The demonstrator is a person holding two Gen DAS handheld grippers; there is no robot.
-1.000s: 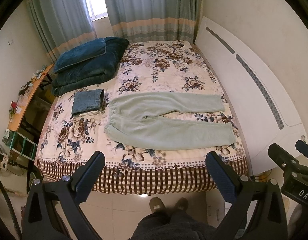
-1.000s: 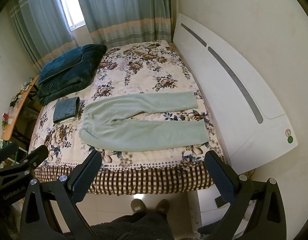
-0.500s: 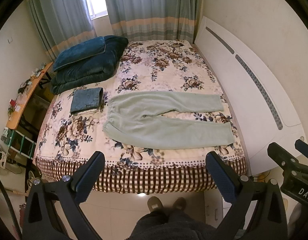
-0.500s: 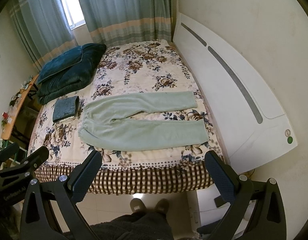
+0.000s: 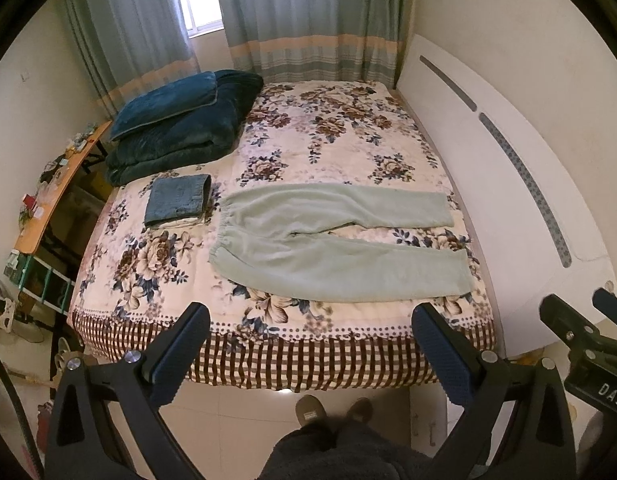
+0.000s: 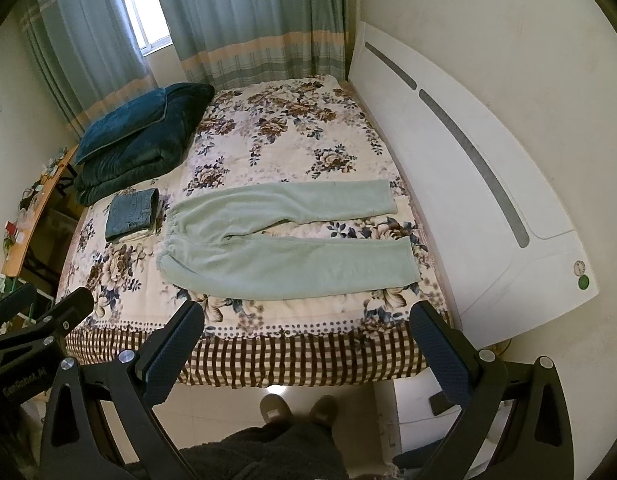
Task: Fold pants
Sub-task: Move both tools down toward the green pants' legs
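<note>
Pale green pants [image 5: 332, 244] [image 6: 284, 240] lie flat across the near half of the flowered bed [image 5: 156, 308] [image 6: 292, 332], waistband to the left, legs spread apart toward the right. My left gripper [image 5: 308, 336] hangs open in the air before the bed's near edge, holding nothing. My right gripper [image 6: 306, 334] is likewise open and empty, level with the bed's checked skirt. Both are well short of the pants. In the left wrist view the right gripper's body [image 5: 588, 344] shows at the right edge.
Folded blue jeans [image 5: 176, 200] [image 6: 131, 213] rest left of the waistband. A dark teal blanket and pillow [image 5: 180, 124] sit at the far left corner. The white headboard [image 6: 468, 184] bounds the right side. A cluttered shelf [image 5: 56, 184] stands left. The person's feet [image 6: 296, 408] are below.
Both grippers have drifted slightly, so the bed and pants sit a little higher in the views. The pants have not moved and both grippers stay open.
</note>
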